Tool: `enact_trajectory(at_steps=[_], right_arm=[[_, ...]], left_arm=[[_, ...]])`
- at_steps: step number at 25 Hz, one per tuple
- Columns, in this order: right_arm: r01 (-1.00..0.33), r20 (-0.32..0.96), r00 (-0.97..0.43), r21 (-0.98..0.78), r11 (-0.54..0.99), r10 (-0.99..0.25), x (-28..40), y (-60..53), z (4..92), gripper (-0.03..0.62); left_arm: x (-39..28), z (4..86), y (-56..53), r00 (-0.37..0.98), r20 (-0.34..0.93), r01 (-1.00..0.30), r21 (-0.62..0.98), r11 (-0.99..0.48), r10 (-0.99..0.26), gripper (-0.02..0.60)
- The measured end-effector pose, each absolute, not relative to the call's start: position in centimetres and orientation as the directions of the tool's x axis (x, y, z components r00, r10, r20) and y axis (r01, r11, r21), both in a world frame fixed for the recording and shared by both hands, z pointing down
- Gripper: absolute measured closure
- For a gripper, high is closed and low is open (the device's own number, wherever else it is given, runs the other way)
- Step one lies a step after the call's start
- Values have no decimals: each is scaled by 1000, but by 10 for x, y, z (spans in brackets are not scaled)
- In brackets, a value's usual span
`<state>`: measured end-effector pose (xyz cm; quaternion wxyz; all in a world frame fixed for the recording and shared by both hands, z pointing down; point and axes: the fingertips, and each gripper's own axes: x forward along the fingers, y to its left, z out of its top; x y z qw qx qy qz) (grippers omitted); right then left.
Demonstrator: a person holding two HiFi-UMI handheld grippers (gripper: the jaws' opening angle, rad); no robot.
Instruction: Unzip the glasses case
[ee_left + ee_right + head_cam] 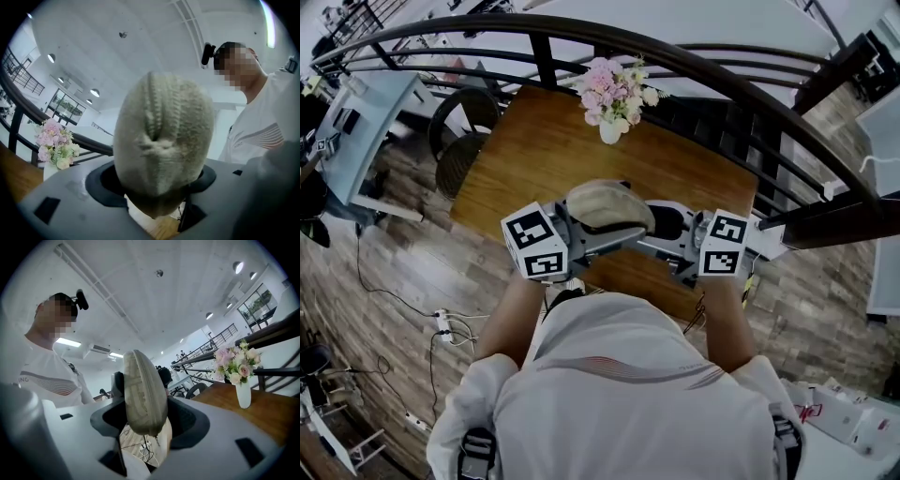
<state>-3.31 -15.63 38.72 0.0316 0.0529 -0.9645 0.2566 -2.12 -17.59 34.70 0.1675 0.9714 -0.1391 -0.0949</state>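
1. Closest to us is the person's white shirt (628, 384), with both forearms reaching forward from it.
2. The left tongs (157, 187) are spread wide. The glasses case (161, 145) stands between them broad side on and nearly fills the gap, yet we see no pad pressing into it.
3. The right tongs (145, 420) are partly closed across the case's thin side, with a pad against each flat face, so this pair holds it.
4. In the head view the beige, ribbed case is up in the air between the two marker cubes, over the near part of the wooden bench (534, 150).
5. The zip band runs along the edge that faces the right gripper view, and it looks closed there.
6. At the far end of the bench stands a white vase of pink flowers (614, 98), well apart from the case.
7. Beside the bench, at the head view's left, we see a dark round-backed chair (459, 141).
8. Farthest off, a dark curved railing (722, 75) sweeps around behind the bench.
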Motion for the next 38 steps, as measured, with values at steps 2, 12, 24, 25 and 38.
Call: enact_trajectory(at_steps=[2, 12, 24, 25, 38], right_arm=[[-106, 85, -994, -512, 852, -72, -34, -157, 388, 296], [-259, 171, -961, -305, 916, -215, -17, -170, 388, 276], [-457, 351, -846, -91, 885, -401, 1, -184, 407, 309], [-475, 377, -826, -63, 878, -419, -1, -186, 412, 314], [-532, 490, -708, 103, 840, -509, -21, -194, 426, 540]], left_arm=[[-24, 349, -179, 934, -147, -253, 371, -893, -326, 273], [-29, 353, -198, 902, -151, -302, 446, -842, -404, 287], [-57, 340, -235, 784, -149, -423, 582, -694, -603, 290], [-56, 340, -236, 781, -142, -432, 580, -691, -608, 290], [-56, 349, -238, 769, -102, -475, 569, -671, -631, 290]])
